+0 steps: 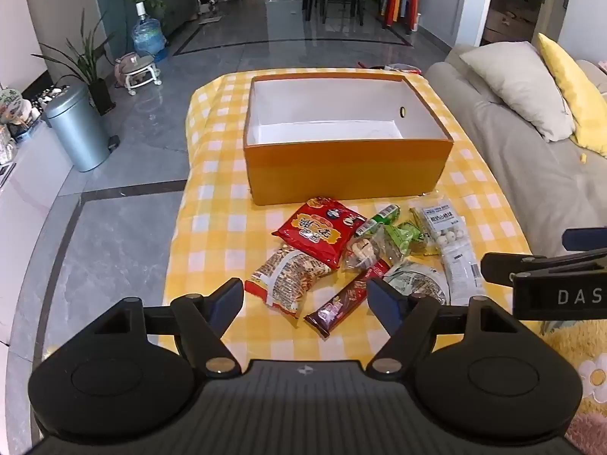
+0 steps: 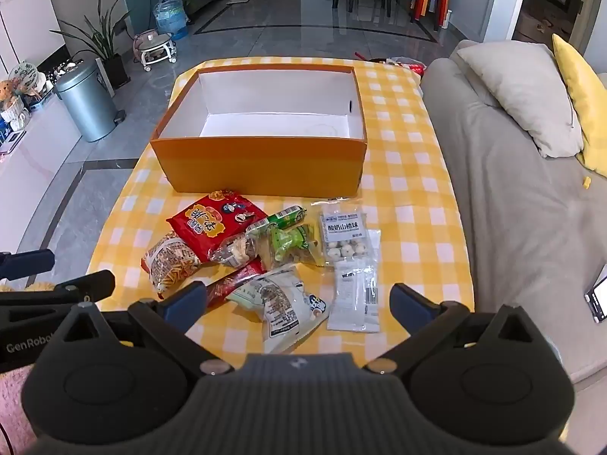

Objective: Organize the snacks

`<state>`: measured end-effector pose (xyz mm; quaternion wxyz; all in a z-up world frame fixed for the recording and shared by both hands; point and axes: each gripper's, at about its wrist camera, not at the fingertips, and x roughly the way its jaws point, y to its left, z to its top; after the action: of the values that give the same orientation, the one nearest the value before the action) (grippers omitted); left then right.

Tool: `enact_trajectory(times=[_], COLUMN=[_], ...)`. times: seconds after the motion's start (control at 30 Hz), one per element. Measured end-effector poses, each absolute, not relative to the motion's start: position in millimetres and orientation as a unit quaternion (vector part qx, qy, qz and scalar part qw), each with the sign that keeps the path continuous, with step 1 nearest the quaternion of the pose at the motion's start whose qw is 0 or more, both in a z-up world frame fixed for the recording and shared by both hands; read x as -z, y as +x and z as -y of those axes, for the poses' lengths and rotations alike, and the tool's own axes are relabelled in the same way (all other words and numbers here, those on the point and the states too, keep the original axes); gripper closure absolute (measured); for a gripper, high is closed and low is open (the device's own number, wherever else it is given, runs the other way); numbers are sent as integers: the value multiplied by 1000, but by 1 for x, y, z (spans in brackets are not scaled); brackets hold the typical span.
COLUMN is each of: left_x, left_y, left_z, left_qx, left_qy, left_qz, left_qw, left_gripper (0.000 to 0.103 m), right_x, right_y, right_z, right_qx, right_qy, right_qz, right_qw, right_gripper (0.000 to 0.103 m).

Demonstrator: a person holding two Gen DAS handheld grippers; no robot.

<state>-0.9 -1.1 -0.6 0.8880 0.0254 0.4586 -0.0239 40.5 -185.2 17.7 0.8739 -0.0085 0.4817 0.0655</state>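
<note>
Box [image 2: 265, 167]: orange exterior, white interior. Beneath the box, tablecloth [image 2: 409, 189]: yellow-and-white check. In front of the box: red bag [image 2: 216, 223], green packets [image 2: 292, 242], brown wrapper [image 1: 341, 303]. Right of the box, cushion [image 2: 580, 102]: yellow check.

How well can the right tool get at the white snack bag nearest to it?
Probably yes: the right tool is open, and the white snack bag lies on top of the pile just ahead, nothing covering it.

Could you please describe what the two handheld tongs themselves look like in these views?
Both the left tongs and right tongs are matte black plastic, with a ribbed body, two round discs, silver pivot pins and dark blue pads. White lettering marks their sides. No cables or sleeves show.
</note>
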Motion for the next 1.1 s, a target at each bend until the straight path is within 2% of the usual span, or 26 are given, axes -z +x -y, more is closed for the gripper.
enact_trajectory(times=[1.1], left_x=[13], left_y=[7], left_z=[-5], left_qx=[4], left_qy=[15], left_qz=[-482], left_qw=[876], left_gripper=[15], right_x=[-14], right_y=[49], right_z=[178], right_qx=[-64], right_qy=[-20], right_qz=[-488], right_qw=[870], right_gripper=[4])
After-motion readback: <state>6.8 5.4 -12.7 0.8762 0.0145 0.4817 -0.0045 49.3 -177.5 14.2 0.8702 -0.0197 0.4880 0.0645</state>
